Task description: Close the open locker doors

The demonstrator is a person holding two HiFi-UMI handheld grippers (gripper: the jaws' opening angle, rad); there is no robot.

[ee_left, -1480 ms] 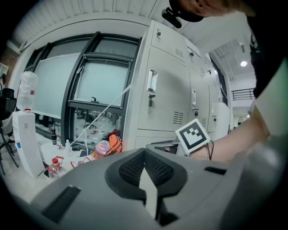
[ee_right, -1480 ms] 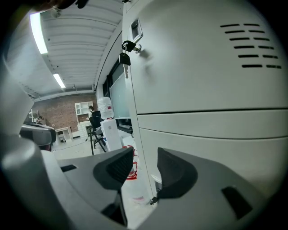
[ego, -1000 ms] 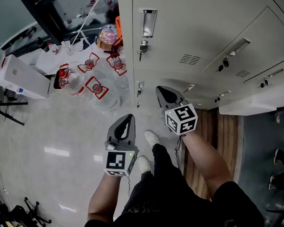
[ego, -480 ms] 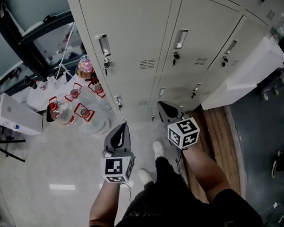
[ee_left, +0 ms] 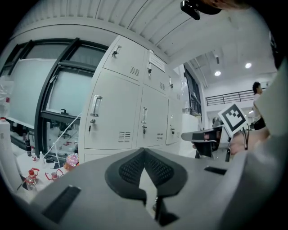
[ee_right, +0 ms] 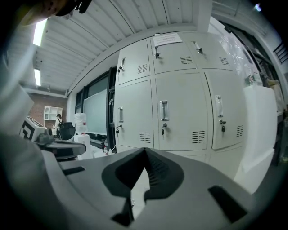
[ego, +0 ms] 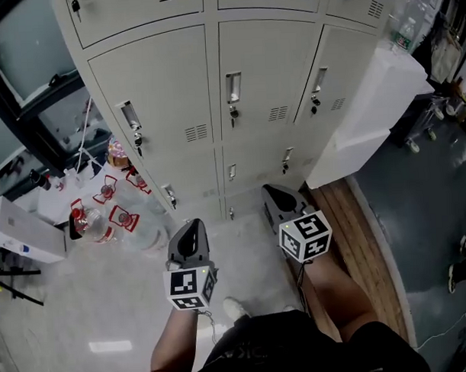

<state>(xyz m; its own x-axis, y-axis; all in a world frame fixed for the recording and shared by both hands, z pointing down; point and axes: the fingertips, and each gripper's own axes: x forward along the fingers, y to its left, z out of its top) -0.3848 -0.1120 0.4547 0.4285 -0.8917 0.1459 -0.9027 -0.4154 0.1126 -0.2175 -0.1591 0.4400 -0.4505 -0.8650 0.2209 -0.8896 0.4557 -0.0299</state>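
The locker bank [ego: 267,58] fills the view ahead of you, and nearly every door on it sits flush. The one job left looks to be the open door [ego: 368,116], the pale panel standing out from the bank's right end. It is off to the right of your right gripper [ego: 273,191] and well apart from it. Turn toward that side and take the door with the right gripper, since it is the nearer one. Which edge carries the hinge cannot be told from here, so look before you push. Press on the broad face near the free edge, where the least force swings it, and follow the arc until it meets the frame. The water bottles [ego: 104,216] on the floor [ego: 242,242] lie to your left, clear of that path. Hold the left gripper [ego: 191,225] low and out of the door's swing. The fingers [ee_right: 157,170] of both grippers are pressed together with nothing between them, which suits a push. Use their closed tips as a blunt pad and stay off the handle [ego: 233,87] of any neighbouring door.
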